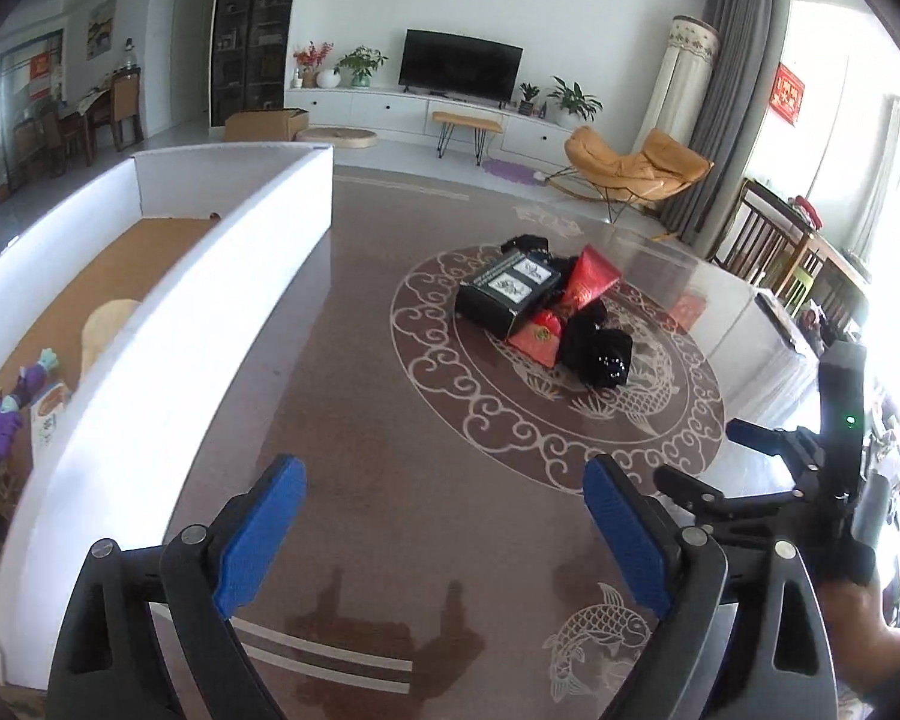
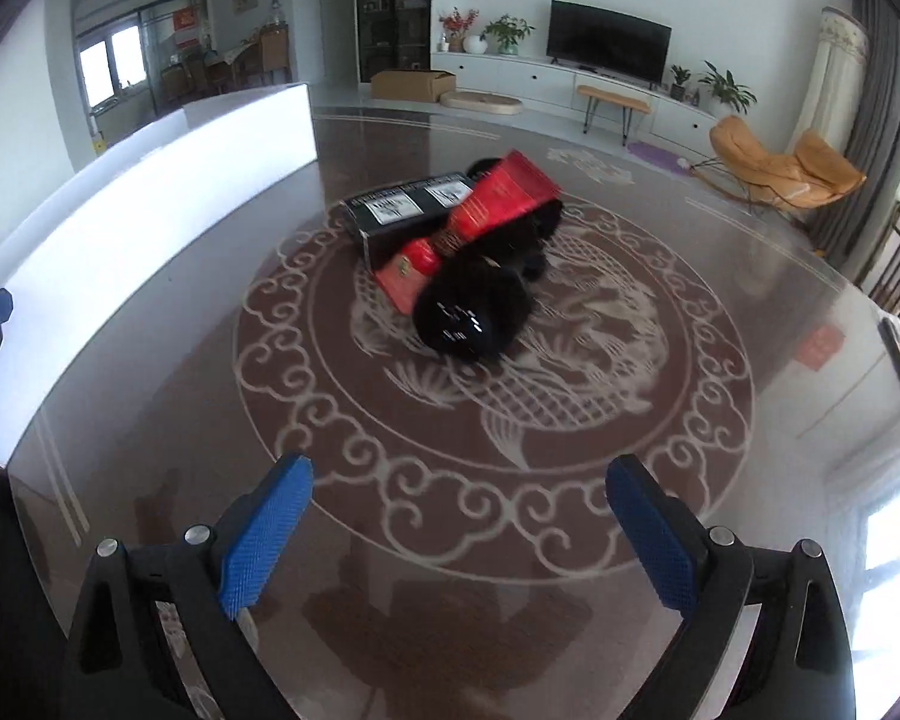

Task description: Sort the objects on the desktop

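Basically still at approach, nothing picked yet. Glossy brown table (image 2: 150, 396), hard and reflective with a pale scrolled fish motif, carrying a pile (image 2: 468, 264) at its centre, well apart from both tools. White-walled tray (image 1: 222, 276) along the left edge, brown liner, already holding a purple soft toy (image 1: 0, 426), so probably the sort destination. In the pile: matte black box (image 2: 408, 216) with white labels, long rigid red carton (image 2: 498, 204) tilted across it, smaller red box (image 2: 411, 270), shiny black round-ended item (image 2: 468, 315), blurred. Left gripper (image 1: 444, 534) spread wide, empty; right gripper (image 2: 459, 534) likewise spread, empty, ribbed blue pads (image 2: 264, 540). Next: reach in, take the top carton first.
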